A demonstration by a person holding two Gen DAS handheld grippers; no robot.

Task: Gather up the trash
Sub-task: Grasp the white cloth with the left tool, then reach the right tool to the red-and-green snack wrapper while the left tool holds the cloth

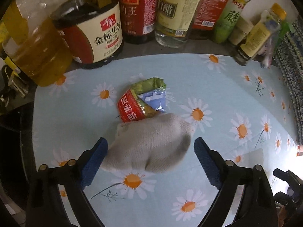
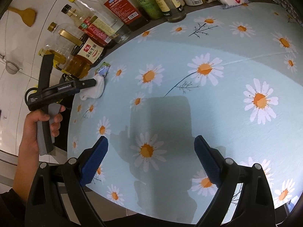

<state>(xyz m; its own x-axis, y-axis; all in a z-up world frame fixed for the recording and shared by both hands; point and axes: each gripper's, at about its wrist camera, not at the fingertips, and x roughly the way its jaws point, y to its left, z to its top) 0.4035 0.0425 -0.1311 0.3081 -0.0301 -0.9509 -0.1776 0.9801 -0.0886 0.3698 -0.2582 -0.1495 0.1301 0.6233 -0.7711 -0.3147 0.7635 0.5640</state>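
Pale-blue daisy-print tablecloth [image 1: 227,79], white sock [image 1: 151,141] (red-and-green wrapper [image 1: 140,102]).

The left gripper [image 1: 150,149] fills the bottom of its own view, blue-padded fingers [image 1: 94,160] spread wide. Seen from the right wrist camera, it sits at the left of the frame, held level by the person's bare left hand [image 2: 40,128], which wraps the grey grip. The right gripper [image 2: 150,150] sits low in its frame, jaws equally wide apart.
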